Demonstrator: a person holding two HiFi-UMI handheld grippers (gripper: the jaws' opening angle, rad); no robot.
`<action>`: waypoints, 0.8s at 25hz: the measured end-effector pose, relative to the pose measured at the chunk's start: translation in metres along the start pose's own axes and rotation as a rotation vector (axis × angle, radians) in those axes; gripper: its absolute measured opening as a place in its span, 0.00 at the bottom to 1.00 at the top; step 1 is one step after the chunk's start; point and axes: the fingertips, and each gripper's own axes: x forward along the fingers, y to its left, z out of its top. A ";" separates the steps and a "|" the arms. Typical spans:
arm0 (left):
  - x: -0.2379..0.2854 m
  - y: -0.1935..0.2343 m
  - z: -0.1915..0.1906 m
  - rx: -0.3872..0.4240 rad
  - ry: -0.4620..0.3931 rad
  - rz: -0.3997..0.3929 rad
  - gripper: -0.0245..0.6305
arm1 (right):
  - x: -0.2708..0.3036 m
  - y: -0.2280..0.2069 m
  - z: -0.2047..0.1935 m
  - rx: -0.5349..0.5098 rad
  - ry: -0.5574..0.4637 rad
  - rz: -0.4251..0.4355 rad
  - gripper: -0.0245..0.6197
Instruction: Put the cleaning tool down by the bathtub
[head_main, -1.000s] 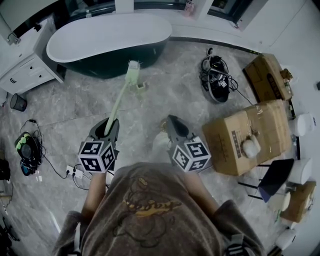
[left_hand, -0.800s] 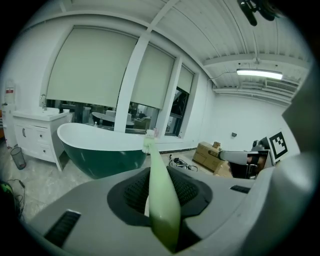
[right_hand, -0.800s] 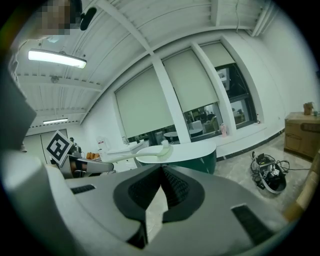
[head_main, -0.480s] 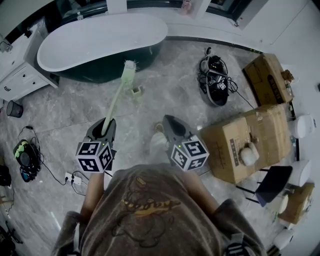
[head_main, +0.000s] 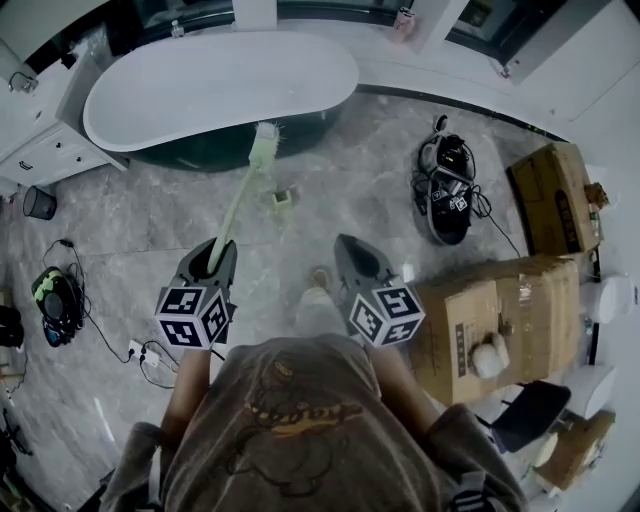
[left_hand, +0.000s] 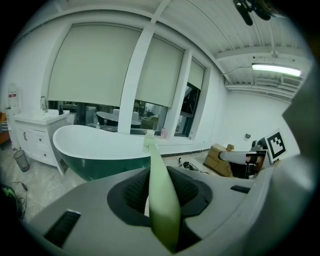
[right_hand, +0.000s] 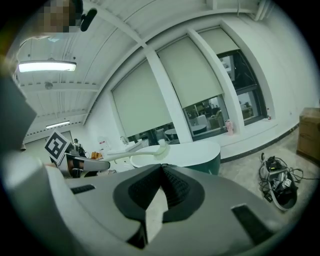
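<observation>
Head view has the cleaning tool (head_main: 240, 198), a pale green brush with a long handle, slanting up from the lower left middle of the frame toward the top middle. It is off the floor. Its bristled head shows against the near, dark green side of the bathtub (head_main: 215, 85), which lies across the upper left of the frame, white inside. The handle's lower end sits in the left gripper (head_main: 213, 256). In the left gripper view that claw is pinching the handle between its two dark pads, and the handle runs out from them toward the tub.

Just right of the handle and below the tub, a small pale green holder (head_main: 283, 198) stands on the grey marbled floor (head_main: 150, 225).

The right gripper (head_main: 350, 250) is at the middle of the frame, well apart from the brush. In the right gripper view its jaws are pressed together with nothing between them. Each gripper's marker cube is below it, near the person's brown shirt (head_main: 300, 420). One shoe (head_main: 318, 290) shows between the two grippers.

At the upper left edge a white cabinet (head_main: 35, 155) stands beside the tub's end, with a black waste bin (head_main: 38, 203) just below it. Farther down the left edge are a black and green device (head_main: 55, 300) and a power strip (head_main: 150, 346) with cords. To the right of the tub a tangle of cables and black gear (head_main: 450, 185) lies on the floor. Cardboard boxes fill the right side, a large one (head_main: 510, 310) at mid height and a second box (head_main: 558, 195) above it.
</observation>
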 end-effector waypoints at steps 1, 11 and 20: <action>0.008 -0.001 0.005 -0.007 0.001 0.009 0.19 | 0.006 -0.009 0.007 -0.001 0.003 0.009 0.04; 0.078 0.001 0.057 -0.078 -0.027 0.155 0.19 | 0.065 -0.095 0.069 -0.042 0.033 0.119 0.04; 0.108 0.006 0.087 -0.111 -0.071 0.206 0.19 | 0.112 -0.121 0.086 -0.057 0.065 0.176 0.04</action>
